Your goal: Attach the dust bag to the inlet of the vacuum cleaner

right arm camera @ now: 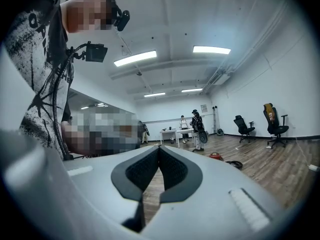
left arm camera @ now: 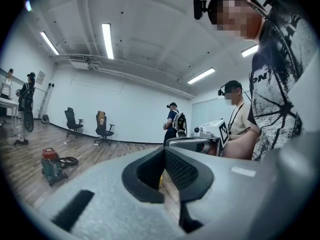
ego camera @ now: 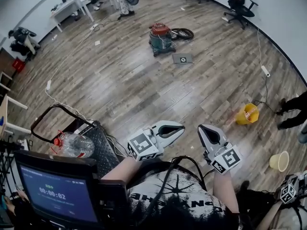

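1. Grey plastic with black ribbed pads: the left claw (ego camera: 179, 128) is closed. Its pads (left arm camera: 182, 170) are pressed together with nothing between them.
2. The right claw (ego camera: 202, 128) sits just beside it and reads the same, jaws together and empty. Both are held close to the person's chest and point about level.
3. Off the left claw's outer side stands a bottle (ego camera: 74, 145). Off the right claw's outer side, on the floor (ego camera: 120, 90), is a yellow bucket (ego camera: 247, 114). Neither looks to be part of the job.
4. Far ahead of both claws, well apart from them across the wood floor, stands the vacuum (ego camera: 160, 38), which has a red top on a green drum. Its hose (ego camera: 183, 33) lies coiled just beside it.
5. A flat grey piece (ego camera: 183, 58) lies on the floor next to the vacuum, on the side nearer the claws. It may be the dust bag, but it is too small here to be sure.
6. Judged from this, the task has not yet started and nothing is within reach.
7. The next move calls for walking up to the vacuum. One claw must then open to take the bag by its stiff collar. The inlet must also be found, since it cannot be made out from this far away.
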`<action>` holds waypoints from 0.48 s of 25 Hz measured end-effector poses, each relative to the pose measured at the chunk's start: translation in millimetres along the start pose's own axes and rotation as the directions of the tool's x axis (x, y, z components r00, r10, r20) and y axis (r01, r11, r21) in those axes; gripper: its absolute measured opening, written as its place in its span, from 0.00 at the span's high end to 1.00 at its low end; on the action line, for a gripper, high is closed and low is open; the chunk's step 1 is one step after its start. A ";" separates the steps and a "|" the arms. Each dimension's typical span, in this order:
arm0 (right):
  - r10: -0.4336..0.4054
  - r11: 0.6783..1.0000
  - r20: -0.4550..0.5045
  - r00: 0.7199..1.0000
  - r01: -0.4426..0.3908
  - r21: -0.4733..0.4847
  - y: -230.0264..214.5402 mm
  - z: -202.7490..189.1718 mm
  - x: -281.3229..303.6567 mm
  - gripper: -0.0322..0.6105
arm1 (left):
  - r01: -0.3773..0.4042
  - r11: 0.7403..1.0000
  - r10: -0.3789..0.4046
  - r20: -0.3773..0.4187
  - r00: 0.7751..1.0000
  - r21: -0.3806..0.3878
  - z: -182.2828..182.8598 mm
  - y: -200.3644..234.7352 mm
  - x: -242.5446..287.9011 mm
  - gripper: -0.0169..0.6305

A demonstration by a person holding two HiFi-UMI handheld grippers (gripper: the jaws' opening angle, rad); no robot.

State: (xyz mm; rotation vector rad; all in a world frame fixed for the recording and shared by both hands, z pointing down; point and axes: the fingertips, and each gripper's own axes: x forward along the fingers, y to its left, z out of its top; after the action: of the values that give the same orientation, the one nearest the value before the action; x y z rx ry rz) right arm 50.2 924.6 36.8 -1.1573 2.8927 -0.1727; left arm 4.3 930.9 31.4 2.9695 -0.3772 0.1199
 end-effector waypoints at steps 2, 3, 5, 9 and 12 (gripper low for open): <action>-0.004 1.000 0.001 1.000 0.004 0.000 0.3 -2.1 -0.3 0.94 | -0.003 1.000 0.003 -0.005 1.000 0.004 -1.1 -1.1 -2.3 0.97; -0.006 1.000 0.003 1.000 0.006 0.004 -0.9 -2.9 -0.3 0.94 | -0.006 1.000 0.006 -0.009 1.000 0.005 -1.4 -1.0 -2.8 0.97; -0.007 1.000 0.008 1.000 0.007 0.014 -8.9 -4.4 2.7 0.94 | -0.012 1.000 0.012 -0.016 1.000 0.004 -2.0 5.7 -0.1 0.97; -0.003 1.000 0.004 1.000 0.003 0.029 -40.9 -12.8 23.8 0.94 | -0.023 1.000 0.022 -0.026 0.999 -0.014 -8.1 41.4 14.0 0.97; -0.002 0.999 0.007 1.000 0.001 0.036 -47.2 -14.9 30.0 0.94 | -0.028 1.000 0.027 -0.031 0.999 -0.015 -11.1 51.1 15.7 0.97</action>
State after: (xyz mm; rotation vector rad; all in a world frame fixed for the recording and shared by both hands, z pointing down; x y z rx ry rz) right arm 60.0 871.4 57.5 -1.1520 2.8702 -0.2194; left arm 5.8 879.9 50.7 2.9438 -0.4129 0.1654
